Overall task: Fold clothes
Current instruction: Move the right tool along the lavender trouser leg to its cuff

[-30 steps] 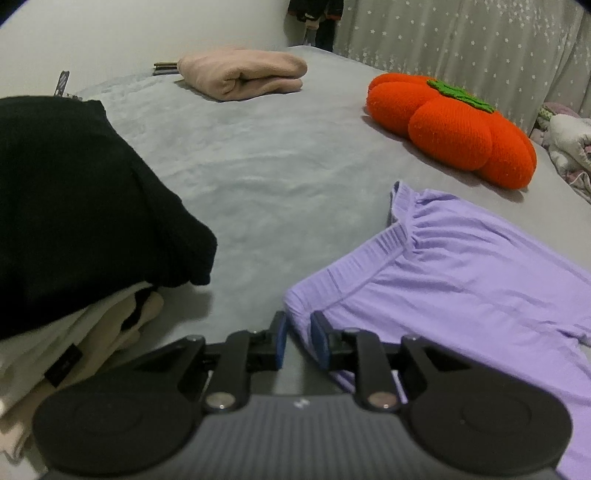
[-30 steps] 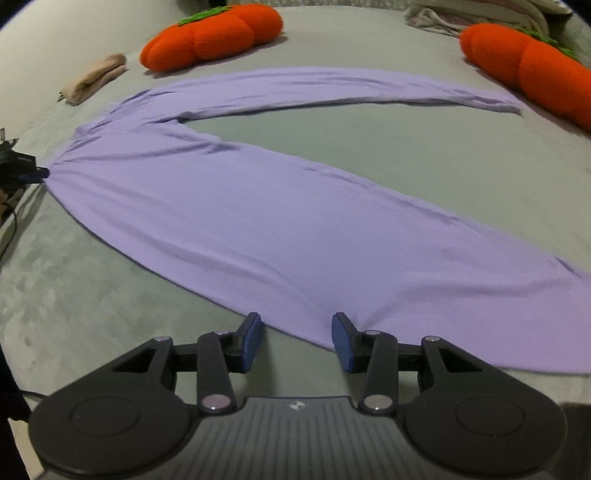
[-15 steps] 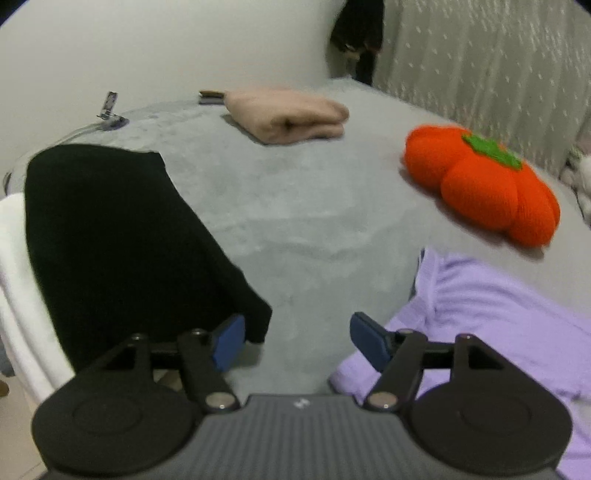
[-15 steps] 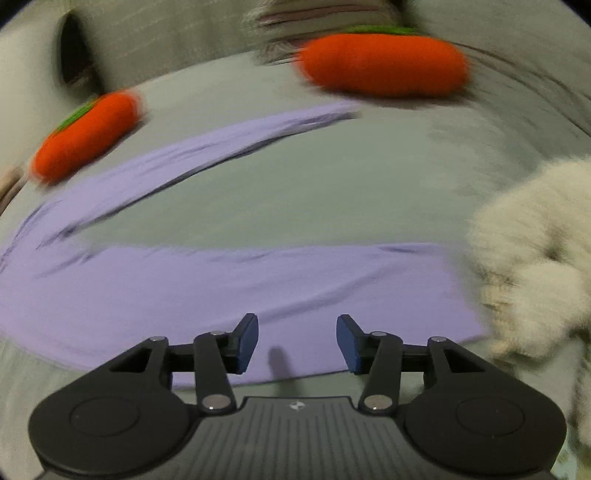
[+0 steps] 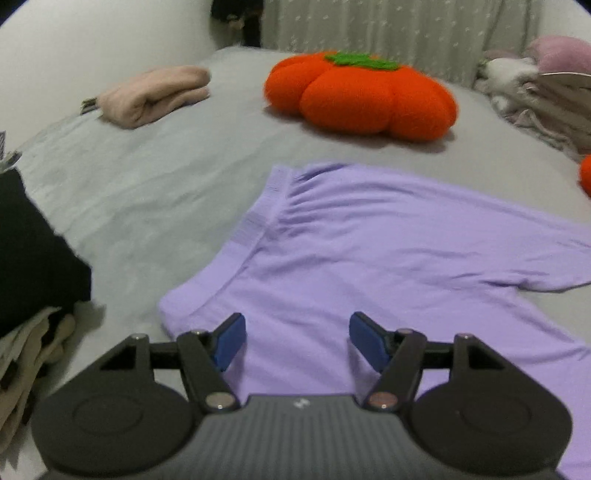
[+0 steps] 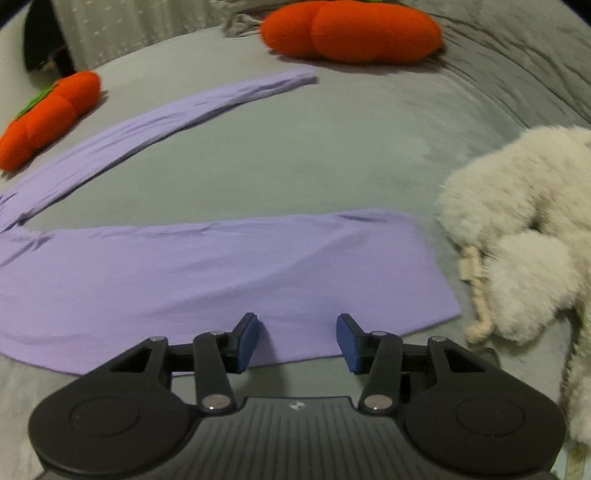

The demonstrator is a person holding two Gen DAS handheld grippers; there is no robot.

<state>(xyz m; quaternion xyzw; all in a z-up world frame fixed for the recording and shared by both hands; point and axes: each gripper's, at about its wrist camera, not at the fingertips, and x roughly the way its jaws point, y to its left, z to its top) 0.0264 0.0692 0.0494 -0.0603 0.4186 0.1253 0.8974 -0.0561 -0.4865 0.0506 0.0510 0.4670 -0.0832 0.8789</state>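
Lilac trousers (image 5: 388, 258) lie spread flat on a grey bed (image 5: 155, 184). In the left wrist view their gathered waistband (image 5: 255, 225) runs up the middle, and my left gripper (image 5: 297, 341) hovers open over the fabric just inside the waist corner. In the right wrist view both legs show: the near leg (image 6: 221, 266) ends in a cuff at the right, and the far leg (image 6: 155, 122) stretches away to the upper right. My right gripper (image 6: 297, 341) is open above the near leg's lower edge close to the cuff. Neither gripper holds anything.
An orange pumpkin cushion (image 5: 358, 96) and a folded pink garment (image 5: 155, 96) lie beyond the waistband. A black garment on a pile (image 5: 33, 266) sits at the left. Two orange cushions (image 6: 351, 29) (image 6: 48, 114) and a white fluffy item (image 6: 524, 251) at the right border the legs.
The left gripper was shut at the waistband corner, then opened wide and now sits over the fabric. The right gripper has swung right along the near leg to its cuff end.
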